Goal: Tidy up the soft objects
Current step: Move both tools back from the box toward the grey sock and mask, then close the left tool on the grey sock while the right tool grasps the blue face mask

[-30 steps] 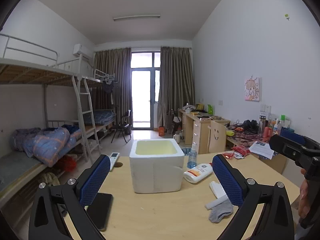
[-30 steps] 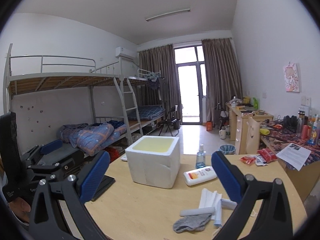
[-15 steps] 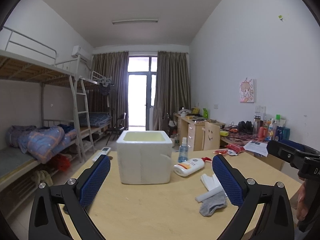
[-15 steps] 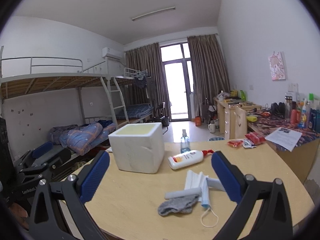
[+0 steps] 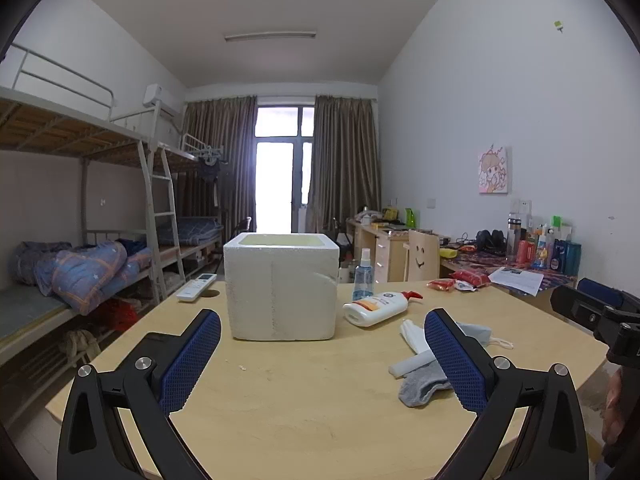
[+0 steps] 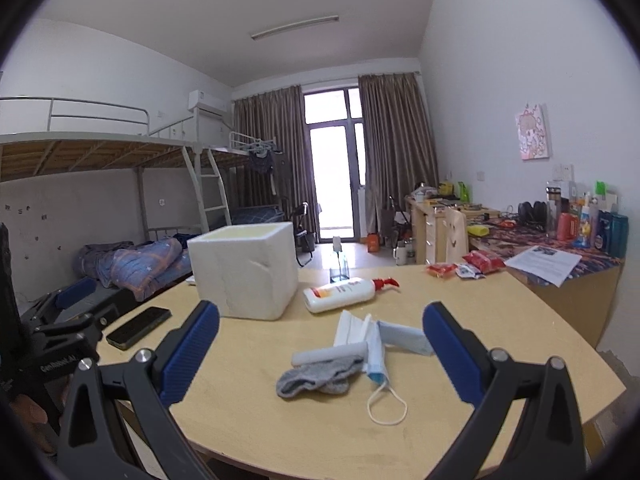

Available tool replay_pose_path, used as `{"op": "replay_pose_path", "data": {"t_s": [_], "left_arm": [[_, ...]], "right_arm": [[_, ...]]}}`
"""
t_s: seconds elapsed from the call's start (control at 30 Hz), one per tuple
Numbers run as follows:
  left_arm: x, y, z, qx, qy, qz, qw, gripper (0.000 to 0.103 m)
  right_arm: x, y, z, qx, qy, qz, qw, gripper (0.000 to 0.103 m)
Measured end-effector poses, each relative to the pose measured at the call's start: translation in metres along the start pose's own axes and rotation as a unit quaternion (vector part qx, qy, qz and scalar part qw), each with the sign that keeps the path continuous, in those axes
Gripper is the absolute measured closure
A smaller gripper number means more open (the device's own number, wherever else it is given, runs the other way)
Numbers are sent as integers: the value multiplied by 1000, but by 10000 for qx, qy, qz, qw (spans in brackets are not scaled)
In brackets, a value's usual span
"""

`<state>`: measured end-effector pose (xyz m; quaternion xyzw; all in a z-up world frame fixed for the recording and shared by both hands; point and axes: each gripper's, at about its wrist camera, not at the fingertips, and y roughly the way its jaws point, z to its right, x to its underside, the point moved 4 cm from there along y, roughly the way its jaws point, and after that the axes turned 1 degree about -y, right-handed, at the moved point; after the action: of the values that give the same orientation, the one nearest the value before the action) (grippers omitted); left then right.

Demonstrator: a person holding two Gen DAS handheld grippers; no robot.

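Colour and pattern record, pale wood table (image 6: 500,320) and items on it

White foam box (image 5: 280,288) with cream-yellow interior; grey sock (image 6: 316,374); white roll (image 6: 328,354) across it; face masks (image 6: 376,344), white and light blue, white ear loop; lotion bottle (image 6: 340,294) white with orange label and red pump; spray bottle (image 5: 363,276) clear blue, white cap; phone (image 6: 138,327) black; remote (image 5: 197,286) white; snack packets (image 6: 480,261) red. Both grippers' fingers (image 6: 192,354) black with blue dimpled pads. Bedding (image 5: 88,272) blue with orange check, curtains brown
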<state>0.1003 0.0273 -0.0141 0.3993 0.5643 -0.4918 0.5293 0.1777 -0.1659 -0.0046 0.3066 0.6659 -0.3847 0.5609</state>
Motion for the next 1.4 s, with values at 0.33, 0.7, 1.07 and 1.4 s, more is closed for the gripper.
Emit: {"op": "replay_pose_path", "data": {"t_s": [0.33,0.7,1.07,1.4], "left_arm": [[15,3,12,176,102,-178,9996,1],[22,28,41,695,169,-503,9962,1],[31,61,78,1092,483,-854,9892,1],[48,96,96,1430,623,-1506,9762,5]], "right_arm": [[10,1,12,109,120,-89,9998,0],[16,-2,55,552,419,-272,9972,0],[27,13,83,697,555,-545,9945,0],[34,42,90,569,482,-892,9932,0]]}}
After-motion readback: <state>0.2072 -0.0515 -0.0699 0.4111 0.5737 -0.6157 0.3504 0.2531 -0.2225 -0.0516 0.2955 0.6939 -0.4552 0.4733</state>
